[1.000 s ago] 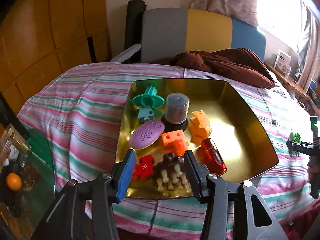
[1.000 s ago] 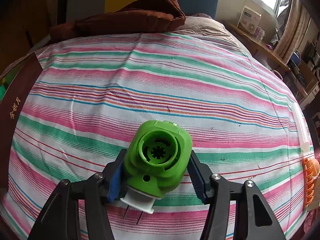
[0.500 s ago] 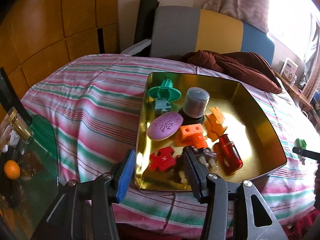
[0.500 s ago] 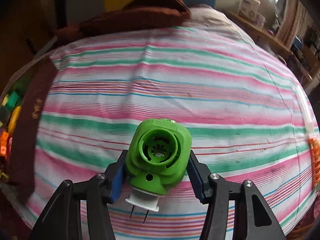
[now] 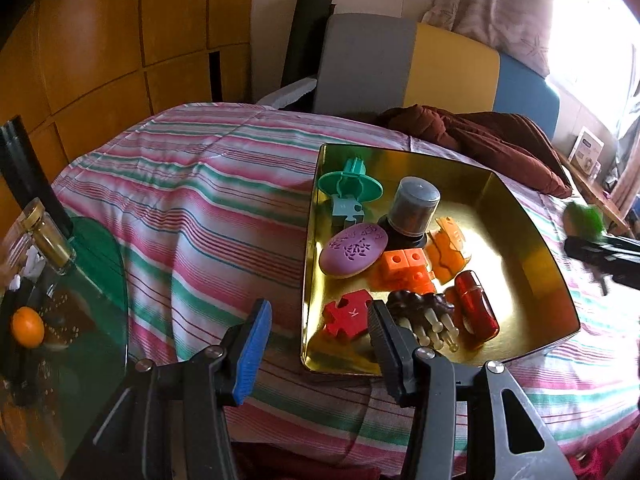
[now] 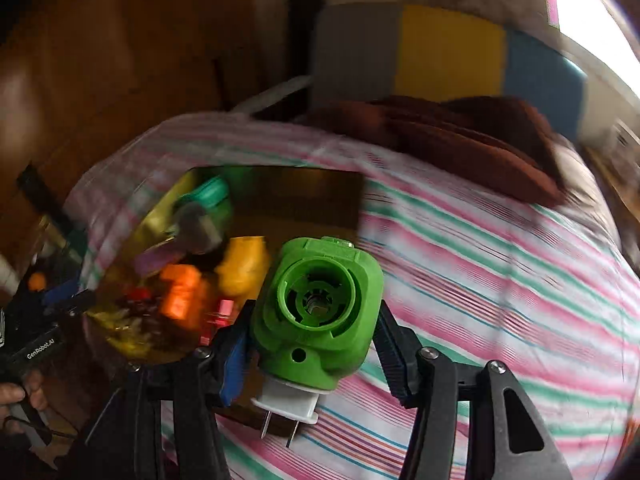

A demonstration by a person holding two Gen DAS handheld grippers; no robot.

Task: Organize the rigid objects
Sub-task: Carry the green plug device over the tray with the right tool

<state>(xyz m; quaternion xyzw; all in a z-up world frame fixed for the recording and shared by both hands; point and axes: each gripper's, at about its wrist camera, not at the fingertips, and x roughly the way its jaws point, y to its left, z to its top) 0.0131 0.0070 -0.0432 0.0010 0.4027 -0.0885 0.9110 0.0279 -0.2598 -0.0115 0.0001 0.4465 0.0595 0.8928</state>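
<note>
Now we swing the right tool [image 6: 316, 356], clenched on the green plug [image 6: 316, 312], over to the gold tray [image 5: 532, 236]; left tool [image 5: 316, 340] hangs released, empty.

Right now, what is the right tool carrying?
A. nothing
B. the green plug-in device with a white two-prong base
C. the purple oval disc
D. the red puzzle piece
B: in the right wrist view the green plug-in device sits clamped in the right tool, its white pronged base pointing down, with the gold tray beyond it.
</note>
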